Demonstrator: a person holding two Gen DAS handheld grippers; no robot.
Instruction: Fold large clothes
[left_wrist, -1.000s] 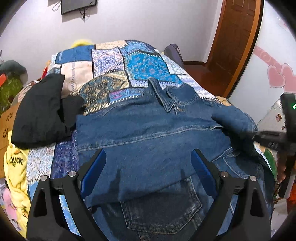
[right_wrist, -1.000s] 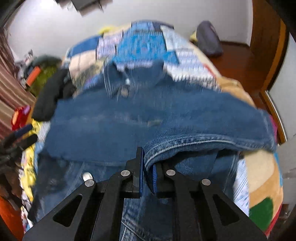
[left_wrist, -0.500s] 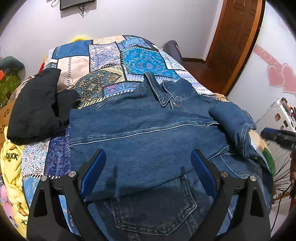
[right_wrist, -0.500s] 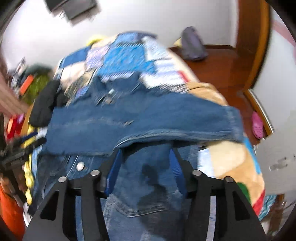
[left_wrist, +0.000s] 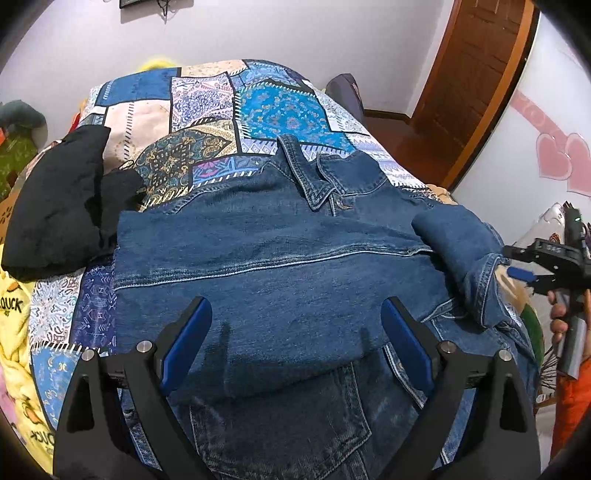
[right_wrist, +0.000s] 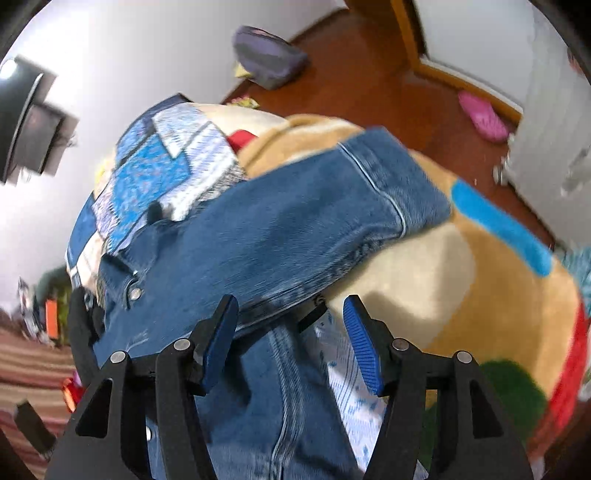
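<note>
A blue denim jacket lies spread on the bed, collar at the far end. Its lower edge covers a pair of jeans. My left gripper hovers open just above the jacket's lower part, with nothing between its pads. The right sleeve lies folded in over the jacket's right side. In the right wrist view that sleeve runs across the picture, cuff to the right. My right gripper is off the bed's right side. Its jaws are opening and stand apart, gripping nothing.
A black garment lies at the left on the patchwork quilt. A yellow duck blanket hangs off the near left. A tan plush blanket covers the bed's right edge. On the wooden floor lie a grey bag and a pink slipper.
My right gripper let go of the sleeve's edge, opened, rolled and moved right, off the bed's side. The sleeve now rests on the jacket. The left gripper stayed open, hardly moving.
</note>
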